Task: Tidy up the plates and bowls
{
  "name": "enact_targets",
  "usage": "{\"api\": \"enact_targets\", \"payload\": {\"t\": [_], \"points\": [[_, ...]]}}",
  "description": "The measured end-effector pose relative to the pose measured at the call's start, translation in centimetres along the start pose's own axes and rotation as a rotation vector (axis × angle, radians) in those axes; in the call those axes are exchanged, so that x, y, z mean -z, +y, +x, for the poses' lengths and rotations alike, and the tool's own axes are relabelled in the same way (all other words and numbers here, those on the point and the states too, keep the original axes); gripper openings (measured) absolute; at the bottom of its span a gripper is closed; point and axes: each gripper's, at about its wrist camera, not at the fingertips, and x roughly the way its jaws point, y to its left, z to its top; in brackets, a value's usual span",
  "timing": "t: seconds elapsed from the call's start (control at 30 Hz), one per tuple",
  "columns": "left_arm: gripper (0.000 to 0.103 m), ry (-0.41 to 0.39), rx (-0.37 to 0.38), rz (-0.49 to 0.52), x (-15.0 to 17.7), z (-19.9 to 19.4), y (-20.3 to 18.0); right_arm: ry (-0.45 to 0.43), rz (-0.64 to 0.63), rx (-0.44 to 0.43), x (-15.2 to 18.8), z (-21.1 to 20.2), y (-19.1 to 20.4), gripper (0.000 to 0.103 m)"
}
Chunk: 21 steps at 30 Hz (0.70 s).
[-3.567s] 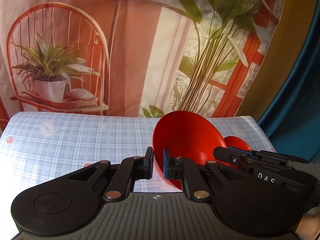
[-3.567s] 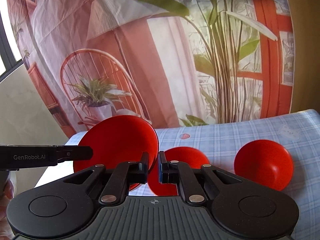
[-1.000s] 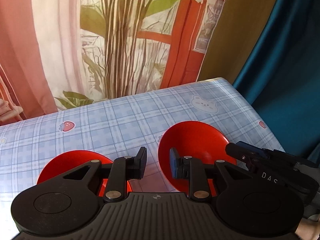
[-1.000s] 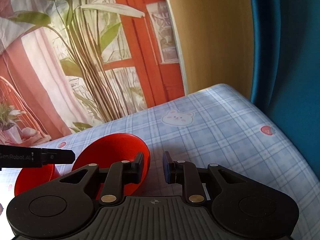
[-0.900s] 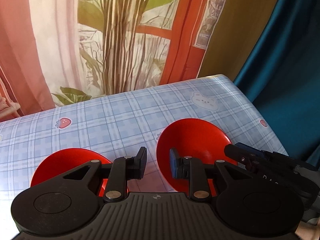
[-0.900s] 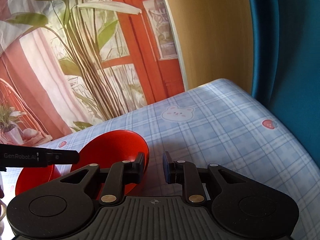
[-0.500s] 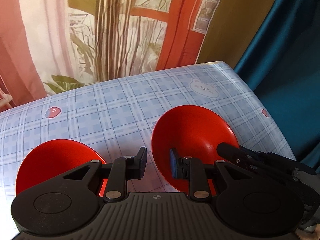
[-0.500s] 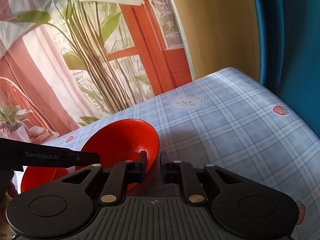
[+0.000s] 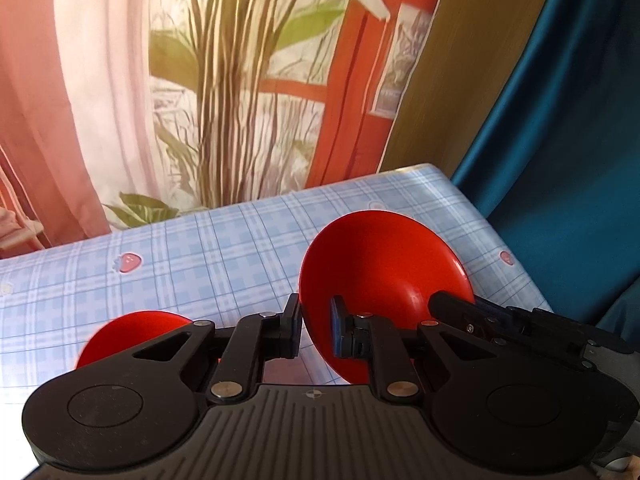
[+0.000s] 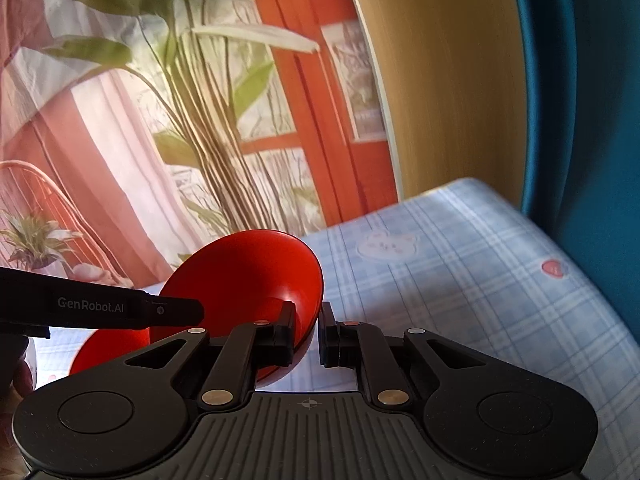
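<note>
Both grippers hold one red bowl [image 9: 382,268] by its rim, tilted up off the table [image 9: 224,240]. In the left wrist view the left gripper [image 9: 316,330] is clenched on the bowl's near left edge: one finger sits outside the wall, the blue-padded finger sits inside, and the rim runs between them. At the bowl's right edge in that view the right gripper's black fingers [image 9: 472,314] reach in across the rim. In the right wrist view the right gripper [image 10: 306,334] pinches the same bowl [image 10: 256,276] at its near right edge, the left finger inside the cavity and the right finger outside the wall, with the wall caught between them. The left gripper's arm, lettered GenRobot.AI [image 10: 92,306], crosses in front of the bowl from the left in that view. A second red bowl [image 9: 132,334] rests on the table to the left of the held bowl and lower in frame, partly hidden behind the left gripper's body; the right wrist view shows it [image 10: 108,346] below and left of the held bowl. The table wears a blue plaid cloth printed with strawberries and bears. Behind the bowl hangs a backdrop [image 9: 224,80] printed with a plant and a red window frame, and to the bowl's right a teal curtain [image 9: 568,140].
</note>
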Motion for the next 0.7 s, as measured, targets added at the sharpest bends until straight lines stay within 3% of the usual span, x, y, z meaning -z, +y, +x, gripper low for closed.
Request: {"api": "enact_targets", "payload": {"t": [0.37, 0.7], "points": [[0.016, -0.1, -0.001, -0.039, 0.6, -6.7, 1.5, -0.038, -0.066, -0.038, -1.8, -3.6, 4.5, 0.01], [0.016, -0.144, -0.038, -0.096, 1.6, -10.9, 4.7, -0.029, -0.169, -0.08, -2.4, -4.0, 10.2, 0.01]]}}
